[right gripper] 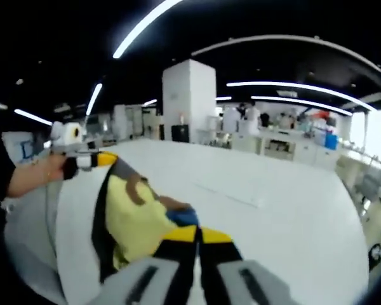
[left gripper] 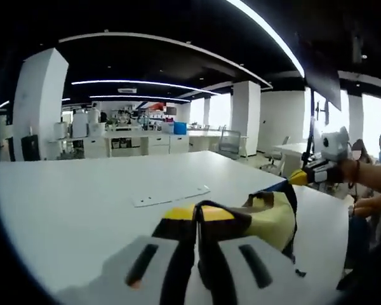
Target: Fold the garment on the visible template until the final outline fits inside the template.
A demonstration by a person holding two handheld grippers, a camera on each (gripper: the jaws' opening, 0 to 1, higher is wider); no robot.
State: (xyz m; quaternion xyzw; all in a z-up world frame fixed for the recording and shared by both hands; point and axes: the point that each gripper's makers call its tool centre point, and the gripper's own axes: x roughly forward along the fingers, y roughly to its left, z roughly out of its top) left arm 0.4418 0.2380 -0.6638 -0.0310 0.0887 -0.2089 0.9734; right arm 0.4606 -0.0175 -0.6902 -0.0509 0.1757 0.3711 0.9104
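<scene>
Across the white table (left gripper: 63,190) the garment (left gripper: 267,216), yellow with dark trim, is stretched between the two grippers. From the left gripper view, the left gripper (left gripper: 197,229) has its jaws clamped together on a yellow-and-black edge, while the right gripper (left gripper: 314,173) holds the far corner, a hand (left gripper: 349,170) behind it. A pale flat outline (left gripper: 171,196) lies on the table beyond. From the right gripper view, the right gripper (right gripper: 197,244) pinches the near hem; the garment (right gripper: 136,216) shows a blue patch (right gripper: 183,216), and the left gripper (right gripper: 92,160) grips the opposite end.

A white table (left gripper: 63,203), a white pillar (right gripper: 188,101) and desks (left gripper: 146,141) behind.
</scene>
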